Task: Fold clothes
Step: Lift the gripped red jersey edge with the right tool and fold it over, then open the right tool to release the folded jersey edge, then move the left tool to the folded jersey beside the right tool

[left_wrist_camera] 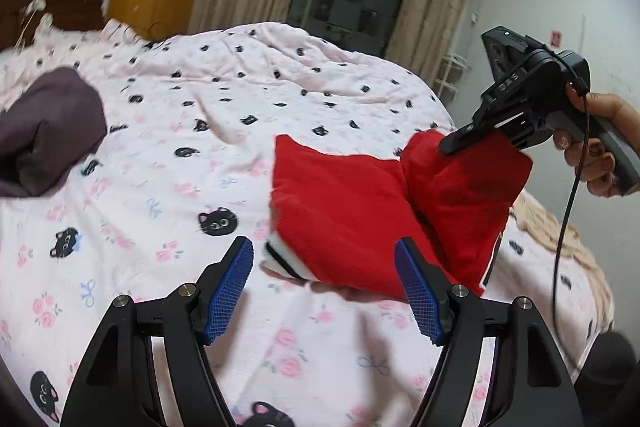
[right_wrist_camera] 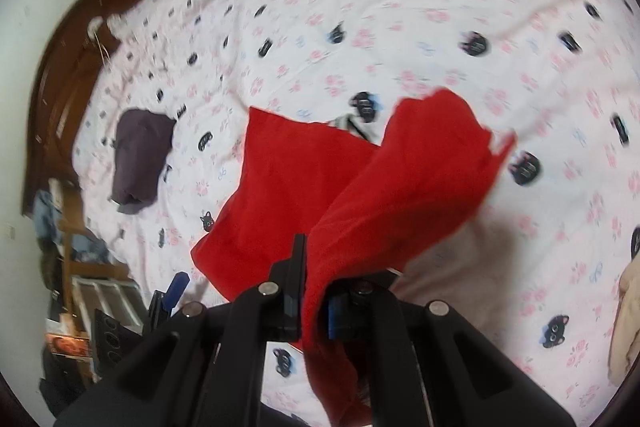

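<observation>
A red garment (left_wrist_camera: 344, 203) lies partly folded on the bed, with a white and black trim at its near left edge. My left gripper (left_wrist_camera: 324, 287) is open and empty, just short of that near edge. My right gripper (right_wrist_camera: 312, 291) is shut on the red garment (right_wrist_camera: 280, 187) and lifts one side of it above the bed. It also shows in the left wrist view (left_wrist_camera: 460, 143), at the right, with the cloth hanging from it.
The bed is covered by a pink sheet (left_wrist_camera: 200, 107) with black cat faces. A folded dark purple garment (left_wrist_camera: 48, 131) lies at the left; it also shows in the right wrist view (right_wrist_camera: 140, 159). A beige blanket (right_wrist_camera: 628, 315) lies at the bed's edge. A wooden headboard (right_wrist_camera: 64, 79) is behind.
</observation>
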Available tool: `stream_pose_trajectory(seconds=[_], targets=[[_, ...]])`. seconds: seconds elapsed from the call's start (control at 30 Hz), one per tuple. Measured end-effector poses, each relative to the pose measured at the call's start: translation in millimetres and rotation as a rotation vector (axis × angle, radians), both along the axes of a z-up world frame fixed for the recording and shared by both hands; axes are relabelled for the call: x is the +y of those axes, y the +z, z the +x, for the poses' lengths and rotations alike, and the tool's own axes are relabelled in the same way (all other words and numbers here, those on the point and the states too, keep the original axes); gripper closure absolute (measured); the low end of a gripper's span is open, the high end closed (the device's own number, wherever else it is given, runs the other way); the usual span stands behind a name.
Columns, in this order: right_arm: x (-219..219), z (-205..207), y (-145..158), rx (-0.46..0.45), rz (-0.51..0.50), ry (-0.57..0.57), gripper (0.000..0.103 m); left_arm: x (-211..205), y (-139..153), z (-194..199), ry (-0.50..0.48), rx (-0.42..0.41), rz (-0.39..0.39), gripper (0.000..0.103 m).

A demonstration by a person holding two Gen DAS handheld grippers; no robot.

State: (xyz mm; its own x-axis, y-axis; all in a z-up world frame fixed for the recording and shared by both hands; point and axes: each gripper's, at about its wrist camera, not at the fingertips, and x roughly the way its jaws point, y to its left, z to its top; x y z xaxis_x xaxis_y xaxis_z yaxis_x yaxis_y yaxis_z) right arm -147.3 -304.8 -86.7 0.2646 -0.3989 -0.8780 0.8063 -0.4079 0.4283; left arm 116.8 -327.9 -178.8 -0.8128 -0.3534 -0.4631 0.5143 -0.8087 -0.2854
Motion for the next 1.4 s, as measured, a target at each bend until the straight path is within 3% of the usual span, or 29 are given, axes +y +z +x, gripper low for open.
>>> stream_pose_trajectory(seconds=[0.27, 0.4, 0.47, 0.53, 0.57, 0.83, 1.07, 1.27, 1.4], targets=[[-66, 61, -31, 0.078, 0.164, 0.070, 0.094, -15, -8, 6, 0.041, 0.013, 0.043, 0.035], [-85, 78, -52, 0.105, 0.242, 0.072, 0.086, -25, -16, 10, 0.071, 0.012, 0.091, 0.035], [-90, 84, -56, 0.080, 0.254, 0.067, 0.059, -31, -19, 11, 0.086, 0.011, 0.120, 0.035], [-95, 91, -54, 0.061, 0.255, 0.072, 0.044, -35, -22, 13, 0.097, 0.013, 0.144, 0.035], [-97, 95, -51, 0.059, 0.255, 0.079, 0.043, -35, -23, 15, 0.101, 0.015, 0.153, 0.035], [-109, 121, -4, 0.060, 0.201, 0.164, 0.044, -33, -24, 16, 0.098, 0.011, 0.151, 0.035], [-82, 102, 11, 0.101, 0.174, 0.146, 0.044, -30, -22, 18, 0.093, 0.016, 0.145, 0.035], [-39, 84, -12, -0.006, 0.165, 0.113, 0.044, -24, -16, 16, 0.077, 0.019, 0.110, 0.035], [-25, 85, -29, -0.161, 0.123, 0.106, 0.044, -19, -14, 15, 0.055, 0.023, 0.096, 0.035]])
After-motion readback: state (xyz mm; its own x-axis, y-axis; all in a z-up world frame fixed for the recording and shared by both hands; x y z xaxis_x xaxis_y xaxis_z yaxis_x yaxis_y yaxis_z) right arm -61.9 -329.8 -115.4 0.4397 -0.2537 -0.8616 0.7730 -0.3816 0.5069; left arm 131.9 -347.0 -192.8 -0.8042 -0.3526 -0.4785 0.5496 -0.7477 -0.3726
